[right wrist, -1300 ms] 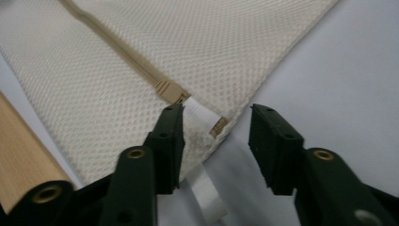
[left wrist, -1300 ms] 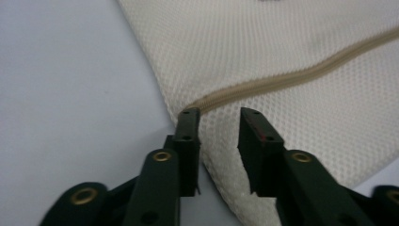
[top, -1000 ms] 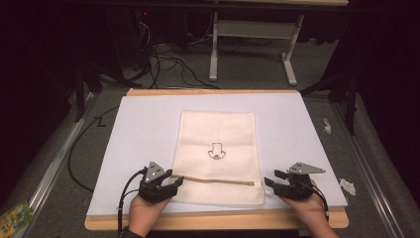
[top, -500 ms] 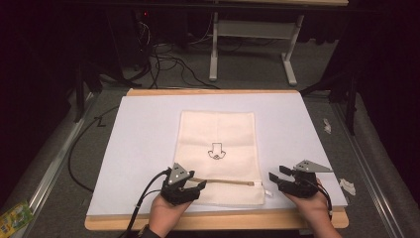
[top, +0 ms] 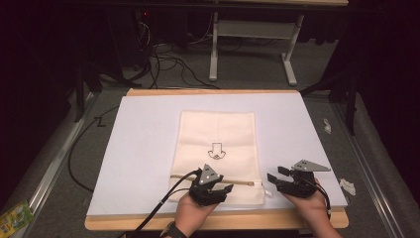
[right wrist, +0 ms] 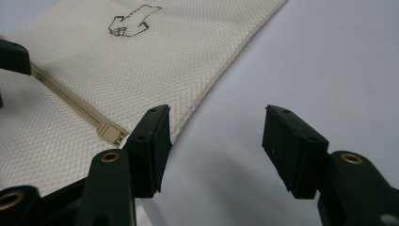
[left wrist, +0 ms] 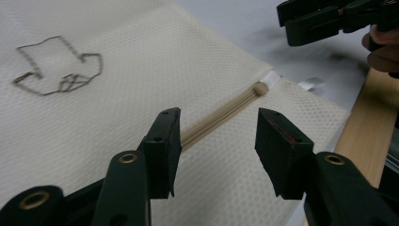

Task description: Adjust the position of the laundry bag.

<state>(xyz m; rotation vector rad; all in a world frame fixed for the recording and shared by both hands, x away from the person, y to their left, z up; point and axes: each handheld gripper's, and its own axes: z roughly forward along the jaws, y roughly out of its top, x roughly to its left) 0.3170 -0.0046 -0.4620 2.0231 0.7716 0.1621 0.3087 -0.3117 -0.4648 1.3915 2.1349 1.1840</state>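
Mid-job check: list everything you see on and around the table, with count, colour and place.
Mesh bag: 1, cream, middle of the mat, flat.
Zipper: 1, beige, across the bag's near end.
Arrow mark: 1, dark outline, bag centre.
Mat: 1, white, covering the table.
Table: 1, wooden, edge showing.
Paper scraps: 2, white, floor at right.
Left gripper: 1, black, open over the zipper.
Right gripper: 1, black, open, beside the bag's right edge.
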